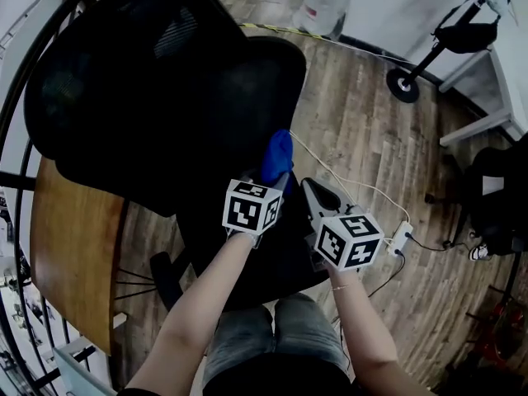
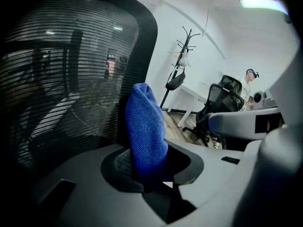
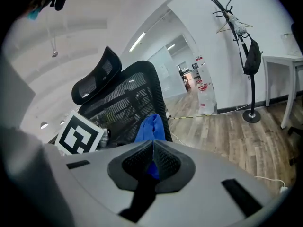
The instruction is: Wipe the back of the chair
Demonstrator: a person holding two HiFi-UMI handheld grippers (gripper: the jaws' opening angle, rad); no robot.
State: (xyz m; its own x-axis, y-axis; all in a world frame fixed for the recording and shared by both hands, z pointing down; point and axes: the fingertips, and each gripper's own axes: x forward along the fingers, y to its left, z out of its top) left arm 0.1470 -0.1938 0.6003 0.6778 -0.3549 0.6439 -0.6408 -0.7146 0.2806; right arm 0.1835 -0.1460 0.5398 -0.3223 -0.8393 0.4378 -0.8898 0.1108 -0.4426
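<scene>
My left gripper [image 2: 150, 176] was pinching the lower end of the blue cloth [image 2: 146, 126]. The cloth stood up just beside the rim of the chair back [image 2: 71, 79]; I could not tell whether they touched. My right gripper [image 3: 152, 161] had its jaws pressed together on nothing, close by. With so little cloth gripped, dragging it over the mesh might pull it free, and the unsteadied chair might swivel away.
</scene>
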